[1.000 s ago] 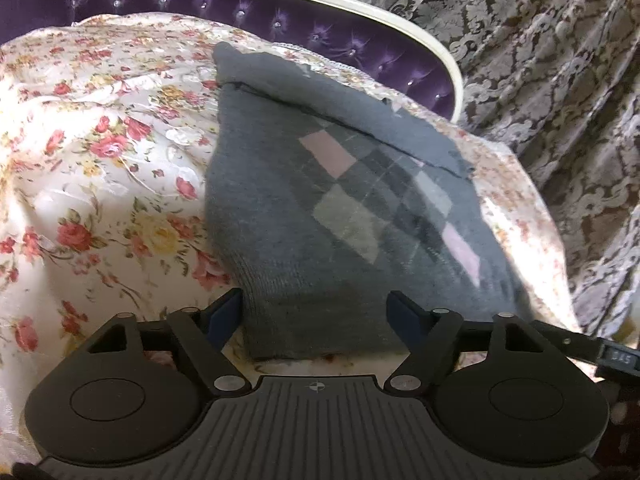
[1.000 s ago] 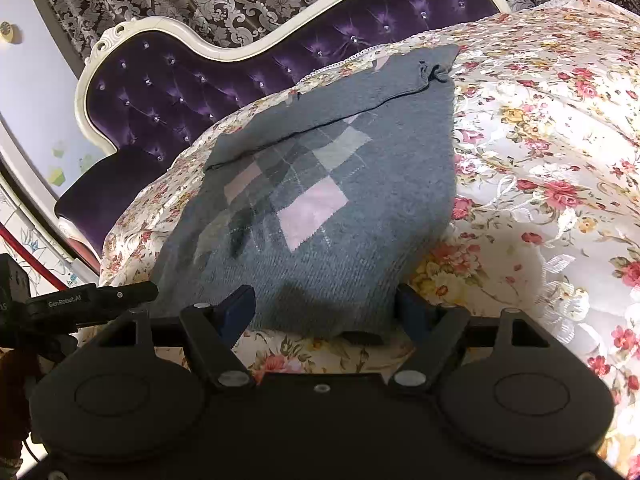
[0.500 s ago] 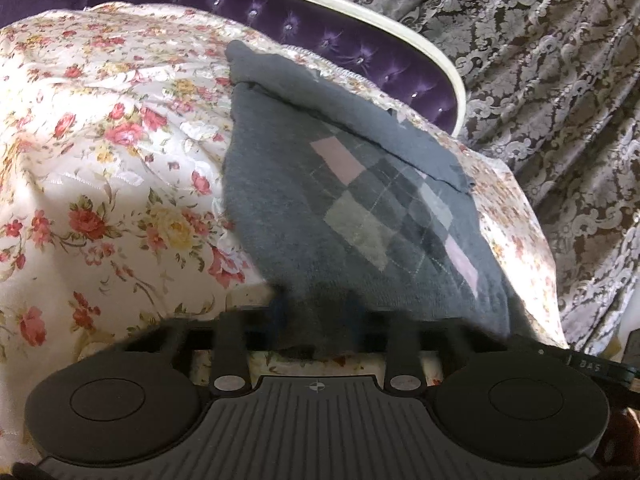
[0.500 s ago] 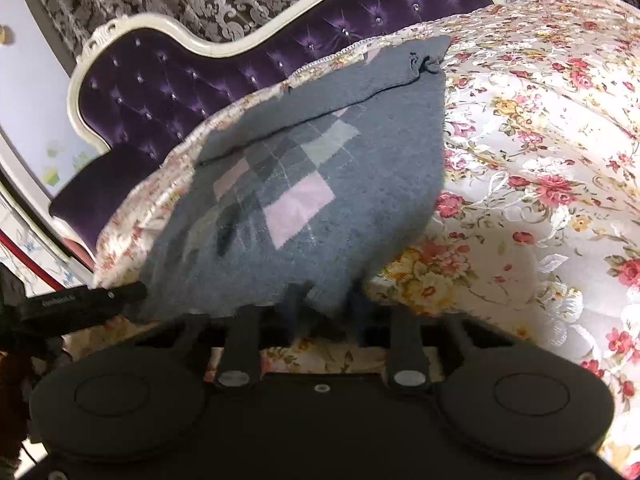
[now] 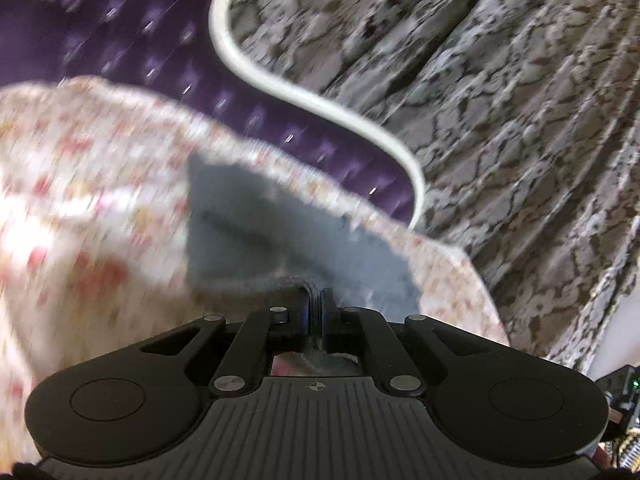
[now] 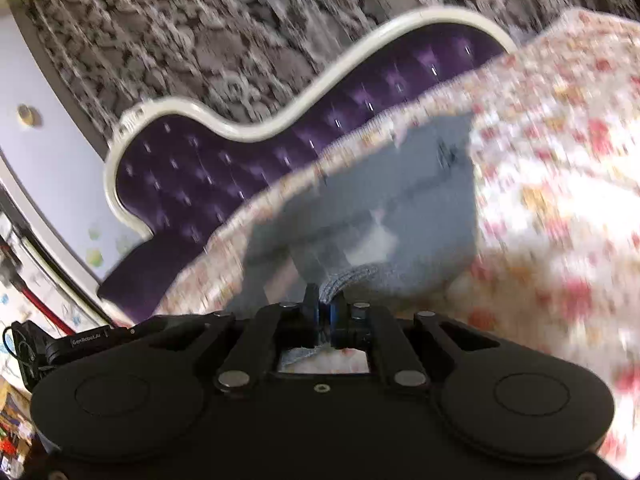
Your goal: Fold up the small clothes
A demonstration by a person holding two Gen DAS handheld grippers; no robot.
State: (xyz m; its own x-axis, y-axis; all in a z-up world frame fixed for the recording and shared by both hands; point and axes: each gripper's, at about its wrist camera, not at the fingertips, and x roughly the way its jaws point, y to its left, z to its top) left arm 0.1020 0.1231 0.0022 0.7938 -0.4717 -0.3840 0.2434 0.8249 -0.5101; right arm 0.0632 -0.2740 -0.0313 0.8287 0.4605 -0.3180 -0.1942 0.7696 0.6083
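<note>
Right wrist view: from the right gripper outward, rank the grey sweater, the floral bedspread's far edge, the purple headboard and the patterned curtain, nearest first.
1. Grey sweater: hem pinched in the right gripper, centre.
2. Floral bedspread far edge: just past the sweater, running up to the right.
3. Purple headboard: behind the bed, left of centre.
4. Patterned curtain: behind the headboard, along the top.

Matt grey knit sweater (image 5: 256, 236), ribbed at hem; glossy, seemingly satin floral bedspread (image 5: 92, 216); tufted purple velvet headboard (image 6: 224, 160); matt black plastic left gripper (image 5: 316, 312).
</note>
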